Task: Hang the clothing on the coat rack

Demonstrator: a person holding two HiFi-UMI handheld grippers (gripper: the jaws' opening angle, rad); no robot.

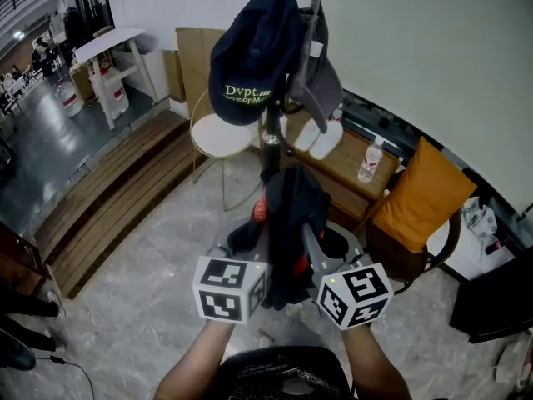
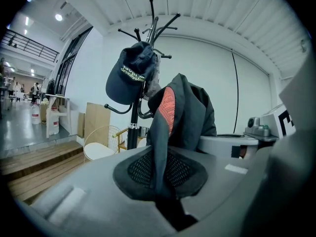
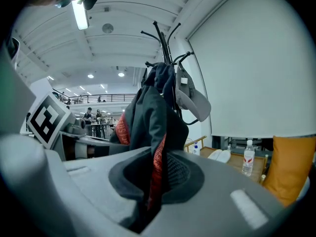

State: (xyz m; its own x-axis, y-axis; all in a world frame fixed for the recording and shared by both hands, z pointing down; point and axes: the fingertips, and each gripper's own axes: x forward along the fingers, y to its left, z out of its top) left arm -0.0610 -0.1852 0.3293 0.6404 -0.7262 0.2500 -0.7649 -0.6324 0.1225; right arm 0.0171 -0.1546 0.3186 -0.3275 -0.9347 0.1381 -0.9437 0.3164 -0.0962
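In front of the person, low in the head view, a dark jacket (image 1: 291, 215) hangs between two claws. The left gripper (image 1: 250, 248) sits at 7 o'clock of the jacket and the right gripper (image 1: 323, 247) at 5 o'clock. Each claw is pinched tight on a fold of the cloth. The left one bites a dark edge, and the right one bites an edge with a red strip. One hold on each side looks meant to keep the jacket spread out and stop it sagging, so its top can go over a hook. The jacket is right by the coat rack (image 1: 271, 144), just in front of its pole. I cannot tell if it touches, and I think its weight is on the claws, not on a hook. The cloth looks thin, soft and floppy, with an orange-red patch that has a tiny bumpy pattern. The rack is a thin black pole with curved arms that end in little round knobs. At 12 o'clock, up high, a navy cap (image 1: 250, 57) with pale green letters hangs on one arm, and a grey cap (image 1: 321, 86) hangs at 3 o'clock of it. The jacket will likely need a free arm. The claws' pads (image 2: 182, 172) are dark and dotted like a net, good for holding slippery cloth.
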